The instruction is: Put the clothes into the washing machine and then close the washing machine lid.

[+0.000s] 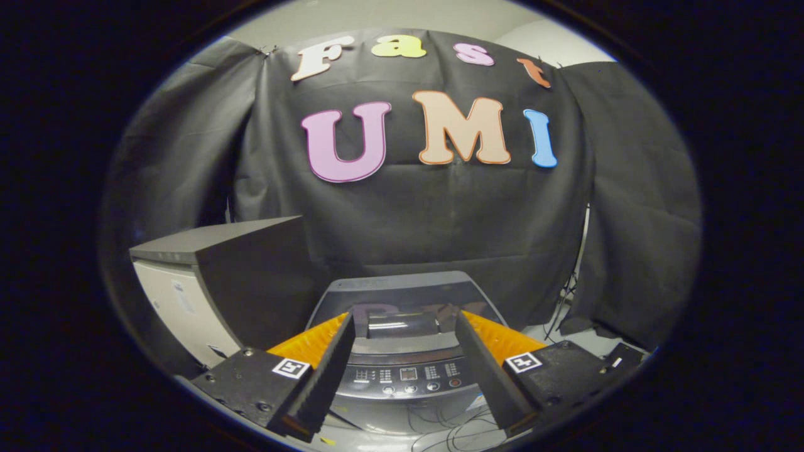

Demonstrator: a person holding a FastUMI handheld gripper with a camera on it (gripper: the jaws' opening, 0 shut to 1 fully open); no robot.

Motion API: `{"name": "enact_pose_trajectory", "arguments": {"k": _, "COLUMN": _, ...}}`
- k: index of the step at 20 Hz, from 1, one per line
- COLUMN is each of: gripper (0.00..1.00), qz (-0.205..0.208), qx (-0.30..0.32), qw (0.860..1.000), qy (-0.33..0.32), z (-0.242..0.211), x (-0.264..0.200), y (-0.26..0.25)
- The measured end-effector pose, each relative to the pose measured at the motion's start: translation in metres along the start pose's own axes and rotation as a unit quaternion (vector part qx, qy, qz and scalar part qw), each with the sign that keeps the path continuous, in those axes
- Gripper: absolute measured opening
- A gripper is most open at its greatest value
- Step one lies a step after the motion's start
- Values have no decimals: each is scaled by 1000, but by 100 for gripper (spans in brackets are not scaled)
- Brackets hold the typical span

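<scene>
**Washer lid down, gripper held apart above it**

The washing machine (402,351) stands on the floor against the black cloth wall (440,220), seen from its front. Its dark glass lid (402,301) lies flat over the tub, with a pale strip of reflected light across it, and the control panel (407,376) with its rows of small buttons runs along the machine's near edge.

The gripper (405,367) hovers just over that near edge with its fingers (326,376) spread wide and nothing between them; the panel and the lid's front show through the gap.

Just beside the washer's left side stands a pale cabinet (182,307) with a dark top. Thin cables (440,433) trail on the floor below the machine's front, and more hang at the cloth's right edge.
</scene>
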State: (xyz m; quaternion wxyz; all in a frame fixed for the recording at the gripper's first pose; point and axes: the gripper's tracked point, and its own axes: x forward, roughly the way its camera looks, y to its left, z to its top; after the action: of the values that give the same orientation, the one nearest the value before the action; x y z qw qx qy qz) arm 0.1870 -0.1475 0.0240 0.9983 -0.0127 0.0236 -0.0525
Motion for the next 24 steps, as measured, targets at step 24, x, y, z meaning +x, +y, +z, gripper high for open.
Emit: {"name": "enact_pose_trajectory", "arguments": {"k": 24, "gripper": 97, "qz": 7, "qx": -28, "qw": 993, "qy": -117, "z": 36, "x": -138, "y": 1}}
